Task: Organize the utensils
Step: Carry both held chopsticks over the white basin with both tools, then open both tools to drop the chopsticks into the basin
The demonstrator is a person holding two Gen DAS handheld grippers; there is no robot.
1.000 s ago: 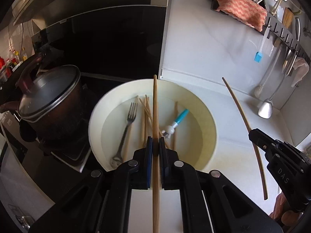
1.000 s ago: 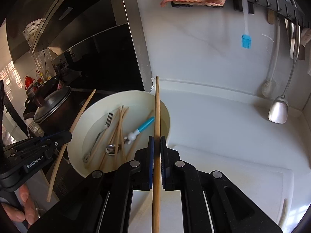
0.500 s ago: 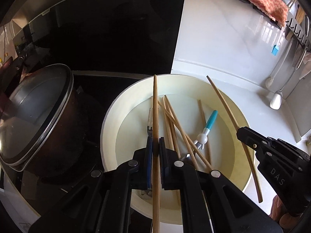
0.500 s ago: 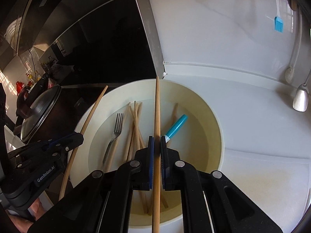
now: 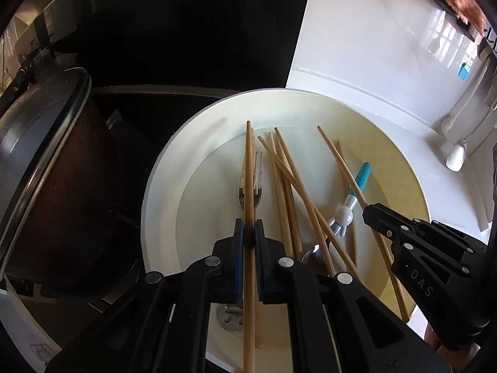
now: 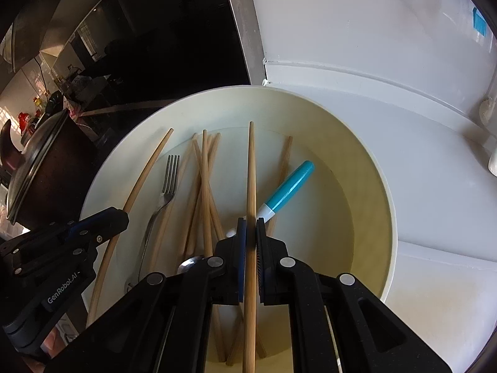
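Left wrist view, left to right: dark pot (image 5: 46,168) with glass lid at the far left on the black stovetop, then the cream bowl (image 5: 161,186) straddling stovetop and white surface (image 5: 441,186). My left gripper (image 5: 248,233) is clamped narrow on one chopstick (image 5: 248,161), which points forward over the bowl above the fork (image 5: 256,186). Loose chopsticks (image 5: 289,180) lie crossed in the bowl middle, a spoon bowl (image 5: 313,255) shows near my fingers, and a teal-handled utensil (image 5: 360,177) lies to the right. My right gripper (image 5: 372,214) enters from the right, pinching a second chopstick (image 5: 338,155) angled over the bowl. White ladle-like tool (image 5: 455,155) hangs at the wall, far right.

Right wrist view: pot far left, left gripper (image 6: 121,217) with its chopstick over the bowl's left side, fork, chopstick pile, then my right gripper (image 6: 251,227), closed narrow on its chopstick, tip over the bowl's far side. Teal handle just right of it.
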